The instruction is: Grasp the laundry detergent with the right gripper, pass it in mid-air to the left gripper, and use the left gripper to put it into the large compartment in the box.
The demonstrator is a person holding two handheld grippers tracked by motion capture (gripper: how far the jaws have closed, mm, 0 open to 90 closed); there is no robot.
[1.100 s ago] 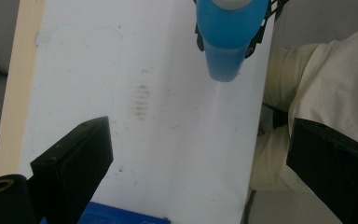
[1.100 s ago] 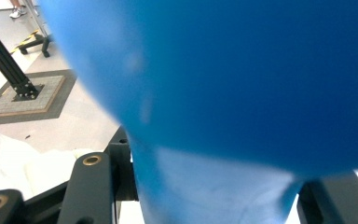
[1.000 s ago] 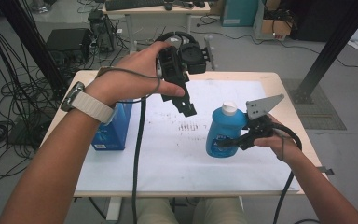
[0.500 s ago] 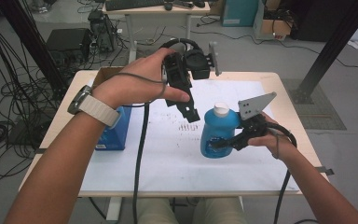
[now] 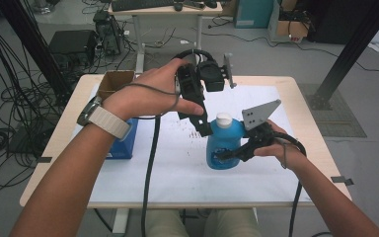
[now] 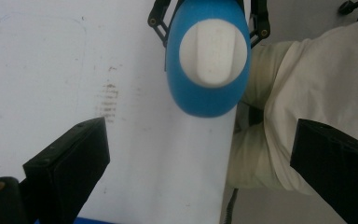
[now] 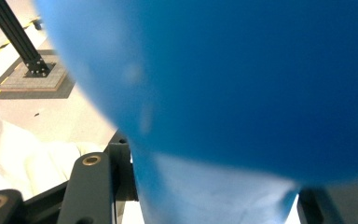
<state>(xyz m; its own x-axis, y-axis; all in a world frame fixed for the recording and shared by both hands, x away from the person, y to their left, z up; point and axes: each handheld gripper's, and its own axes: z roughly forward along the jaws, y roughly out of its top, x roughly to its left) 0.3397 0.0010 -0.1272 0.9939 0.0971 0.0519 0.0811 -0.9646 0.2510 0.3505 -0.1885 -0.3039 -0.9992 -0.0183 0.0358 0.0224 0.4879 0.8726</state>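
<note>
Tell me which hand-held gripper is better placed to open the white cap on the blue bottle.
Left. The left hand-held gripper hangs open just above the white cap, pointing down at it. The right hand-held gripper is shut on the blue bottle, holding it steady, so it probably can't spare its grip.

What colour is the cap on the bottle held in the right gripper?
White, on a blue bottle; the cap shows best in the left gripper view, seen from above.
</note>
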